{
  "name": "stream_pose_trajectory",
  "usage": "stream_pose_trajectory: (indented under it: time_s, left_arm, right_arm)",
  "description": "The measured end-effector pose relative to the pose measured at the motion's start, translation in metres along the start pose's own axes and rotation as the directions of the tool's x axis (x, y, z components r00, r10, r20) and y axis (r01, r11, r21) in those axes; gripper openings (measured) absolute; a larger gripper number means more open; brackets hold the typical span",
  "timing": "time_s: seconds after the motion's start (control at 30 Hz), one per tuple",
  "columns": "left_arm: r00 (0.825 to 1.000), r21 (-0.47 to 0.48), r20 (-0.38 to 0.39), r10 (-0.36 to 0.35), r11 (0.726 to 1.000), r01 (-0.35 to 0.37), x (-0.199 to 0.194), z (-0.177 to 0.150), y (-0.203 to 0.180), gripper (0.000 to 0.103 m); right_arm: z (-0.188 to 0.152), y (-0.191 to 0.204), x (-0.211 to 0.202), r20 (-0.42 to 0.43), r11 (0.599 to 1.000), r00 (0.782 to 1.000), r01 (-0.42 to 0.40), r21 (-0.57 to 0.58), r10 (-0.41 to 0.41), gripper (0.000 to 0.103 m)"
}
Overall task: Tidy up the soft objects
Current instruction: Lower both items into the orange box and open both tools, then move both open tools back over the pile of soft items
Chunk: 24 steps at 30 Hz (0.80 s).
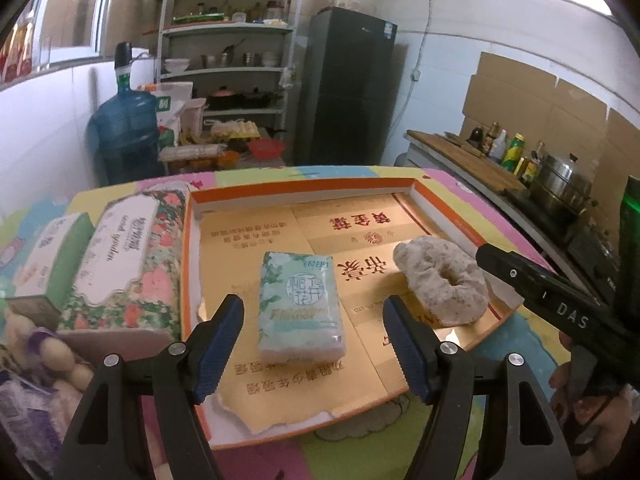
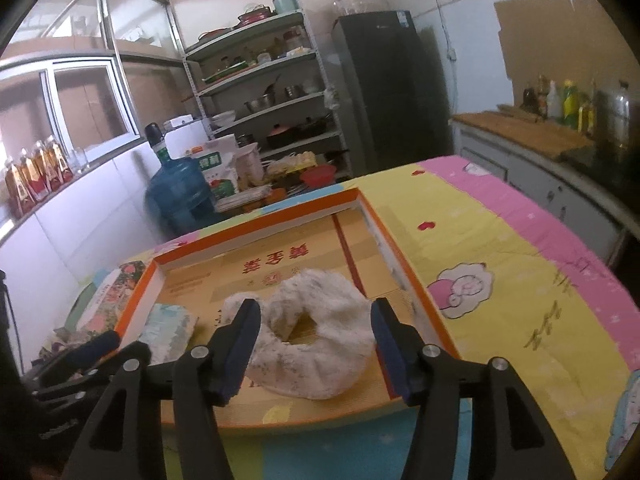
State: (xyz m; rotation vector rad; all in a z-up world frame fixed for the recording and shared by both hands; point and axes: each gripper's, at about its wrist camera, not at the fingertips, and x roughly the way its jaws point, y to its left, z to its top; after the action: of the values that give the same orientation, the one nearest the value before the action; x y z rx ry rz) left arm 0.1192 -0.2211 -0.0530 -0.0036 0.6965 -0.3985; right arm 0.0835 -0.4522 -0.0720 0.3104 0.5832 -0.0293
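Your left gripper's point(image 1: 314, 344) fingers are spread around the tissue pack point(image 1: 301, 307), lengthwise ahead in the tray point(image 1: 304, 188); your right gripper point(image 2: 316, 344) straddles the fluffy ring point(image 2: 316, 344), empty.

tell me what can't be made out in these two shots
- Plush toys, left wrist view: blurred, cut off by the lens edge.
- Tissue pack, right wrist view: partly hidden behind the left gripper.
- Floral tissue box, right wrist view: mostly hidden by the tray wall.
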Motion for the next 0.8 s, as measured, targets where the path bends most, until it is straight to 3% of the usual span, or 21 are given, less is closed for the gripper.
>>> stream_pose_trajectory:
  time_s: [0.17,0.5,0.8]
  left_arm:
    - [0.999,0.011,0.041,0.020,1.000,-0.020,-0.024,0.002,0.005,0.074]
    - [0.991,-0.010,0.124,0.045,0.999,-0.044,-0.072,-0.004,0.033,0.074]
    - [0.985,-0.084,0.151,0.084,0.994,-0.071,-0.106,-0.013,0.070,0.074]
  right_arm:
    - [0.000,0.007,-0.014,0.029,1.000,0.999,0.023,-0.010,-0.023,0.057]
    - [-0.005,0.042,-0.035,0.048,0.999,0.999,-0.020,-0.041,0.022,0.057]
    - [-0.011,0.087,-0.048,0.051,0.993,0.997,-0.058,-0.104,0.063,0.057]
